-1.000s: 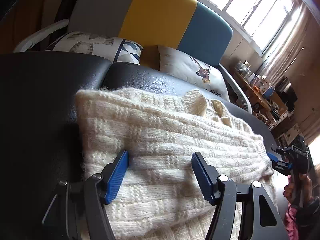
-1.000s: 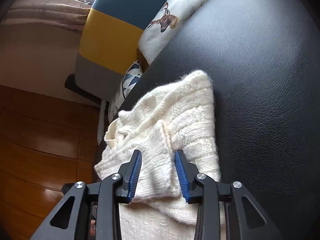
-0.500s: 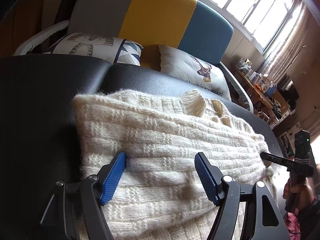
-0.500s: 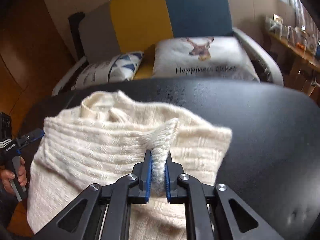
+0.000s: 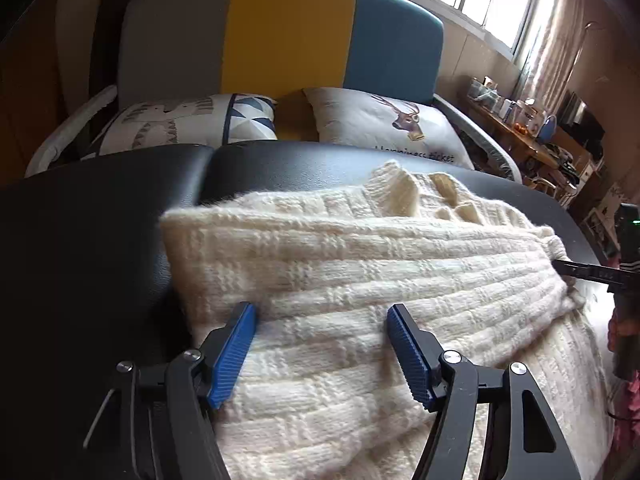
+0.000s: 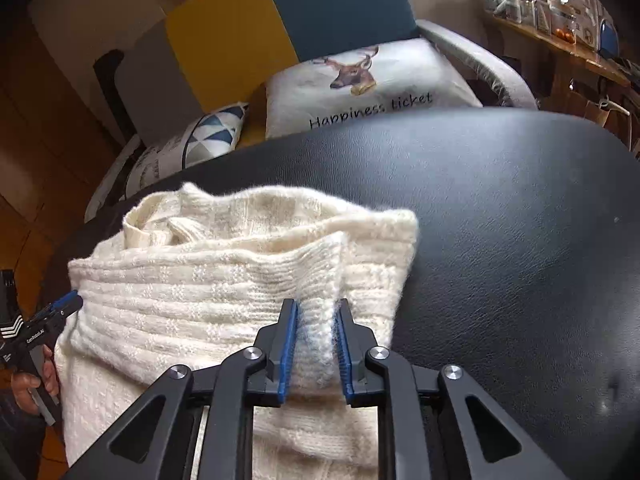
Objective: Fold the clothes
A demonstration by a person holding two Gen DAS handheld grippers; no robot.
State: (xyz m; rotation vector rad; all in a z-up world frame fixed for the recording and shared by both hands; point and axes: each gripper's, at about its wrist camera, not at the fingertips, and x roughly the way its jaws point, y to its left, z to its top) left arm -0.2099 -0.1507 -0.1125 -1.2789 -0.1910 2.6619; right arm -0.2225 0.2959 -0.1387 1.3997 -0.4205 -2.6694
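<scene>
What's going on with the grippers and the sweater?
Left gripper open over sweater. Right gripper opening, knit fold between its pads. Nothing in the way.

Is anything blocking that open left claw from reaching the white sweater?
Nothing visible does. The left claw hangs open directly over the cream sweater, with only knit between its blue fingers.

A cream knitted sweater (image 5: 360, 280) with ribbed and basket-weave bands lies partly folded on the black padded desk (image 6: 500, 208), its collar rumpled at the far edge. A ribbed cuff fold stands up between the right gripper (image 6: 316, 344) jaws, which are opening — wool still touches both pads. Under the left gripper (image 5: 320, 344) jaws, spread wide and closing, the knit lies flat — its folded edge just beyond the left jaw.
</scene>
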